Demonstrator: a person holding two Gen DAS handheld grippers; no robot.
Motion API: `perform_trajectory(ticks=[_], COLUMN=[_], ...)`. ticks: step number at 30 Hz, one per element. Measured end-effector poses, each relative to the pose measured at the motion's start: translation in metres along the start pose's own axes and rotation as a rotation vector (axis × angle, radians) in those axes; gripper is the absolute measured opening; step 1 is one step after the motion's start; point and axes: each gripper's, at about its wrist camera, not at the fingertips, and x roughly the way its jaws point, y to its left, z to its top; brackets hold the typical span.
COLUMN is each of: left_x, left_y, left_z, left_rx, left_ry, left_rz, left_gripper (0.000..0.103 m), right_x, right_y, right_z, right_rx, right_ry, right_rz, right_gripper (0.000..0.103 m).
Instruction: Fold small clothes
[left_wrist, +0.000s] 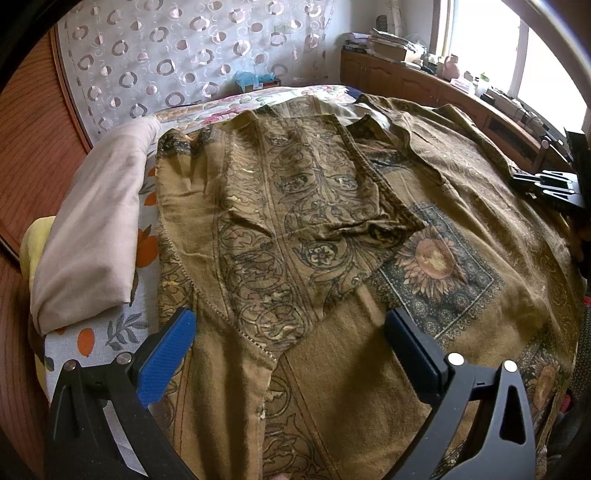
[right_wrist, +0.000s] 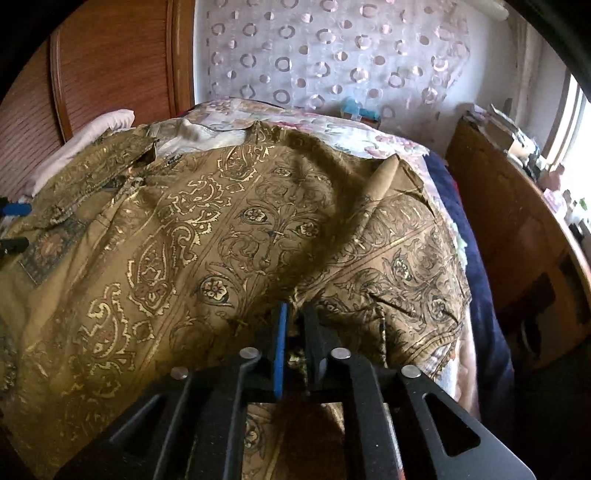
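Right gripper (right_wrist: 293, 317) apparently pinches garment (right_wrist: 221, 240); left gripper (left_wrist: 291, 332) wide, empty. Lift evenly, fold leftward.

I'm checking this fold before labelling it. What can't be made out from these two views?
- Right wrist view: how much of the brown patterned garment the right gripper has pinched; its own fingers hide the cloth.
- Left wrist view: the garment's near hem, cut off by the lower edge behind the open left gripper.
- Left wrist view: items on the wooden sideboard, too small and washed out by window glare.
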Motion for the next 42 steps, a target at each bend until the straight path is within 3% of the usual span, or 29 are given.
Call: perform_trajectory(ticks=[3, 4, 11, 16, 24, 28, 32, 35, 42], left_x=[-0.010, -0.016, -0.068, -0.083, -0.096, -0.103, -0.108, -0.110, -0.108], left_y=[0.003, 0.005, 0.003, -0.008, -0.027, -0.038, -0.047, -0.051, -0.050], left_z=[0.000, 0.000, 0.008, 0.013, 0.013, 0.012, 0.009, 0.005, 0.002], left_rx=[-0.025, -0.044, -0.124, -0.118, -0.091, -0.074, -0.056, -0.044, -0.048], left_ry=[-0.040, -0.062, -0.216, -0.246, -0.266, -0.280, -0.299, -0.301, -0.296], left_rz=[0.020, 0.012, -0.048, -0.058, -0.081, -0.084, -0.086, -0.086, -0.076], left_gripper=[0.102, 0.102, 0.102, 0.102, 0.102, 0.102, 0.102, 0.102, 0.102], right_x=[-0.004, -0.011, -0.056, -0.040, 0.027, 0.035, 0.031, 0.021, -0.008], right_y=[0.006, 0.003, -0.036, -0.069, -0.091, -0.098, -0.103, -0.103, -0.077], right_z=[0.009, 0.009, 0.007, 0.005, 0.007, 0.012, 0.003, 0.000, 0.017], right_rx=[0.002, 0.009, 0.112, 0.206, 0.301, 0.335, 0.348, 0.319, 0.244], right_ry=[-0.027, -0.041, -0.151, -0.099, 0.063, 0.059, 0.033, 0.020, -0.083], right_rz=[0.018, 0.021, -0.016, -0.040, -0.060, -0.036, -0.004, -0.061, -0.100], right_gripper=[0.051, 0.053, 0.054, 0.054, 0.053, 0.053, 0.037, 0.011, 0.006])
